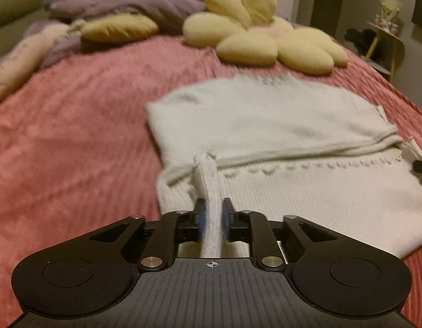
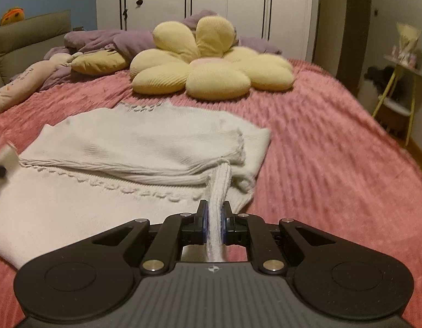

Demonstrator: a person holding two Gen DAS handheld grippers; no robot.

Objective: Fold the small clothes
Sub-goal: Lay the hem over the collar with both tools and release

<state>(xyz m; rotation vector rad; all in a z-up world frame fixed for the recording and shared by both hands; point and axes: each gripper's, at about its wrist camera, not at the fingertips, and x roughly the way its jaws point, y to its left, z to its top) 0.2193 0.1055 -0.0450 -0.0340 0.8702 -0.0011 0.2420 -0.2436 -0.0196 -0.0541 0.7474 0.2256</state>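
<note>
A white knit sweater [image 1: 265,120] lies on the pink bedspread [image 1: 74,136], its far part doubled back over the near part. My left gripper [image 1: 213,205] is shut on a ribbed edge of the sweater at its left side, pulled taut toward the camera. In the right wrist view the sweater [image 2: 129,142] lies left of centre, and my right gripper [image 2: 214,209] is shut on its ribbed edge at the right side. A bit of the right gripper shows at the left view's right edge [image 1: 421,165].
A yellow flower-shaped cushion [image 2: 211,65] and a yellow pillow [image 2: 99,61] lie beyond the sweater. A purple blanket [image 2: 112,39] and a pink plush [image 2: 28,79] sit far left. White wardrobe [image 2: 224,5] behind. A small side table [image 2: 399,82] stands right of the bed.
</note>
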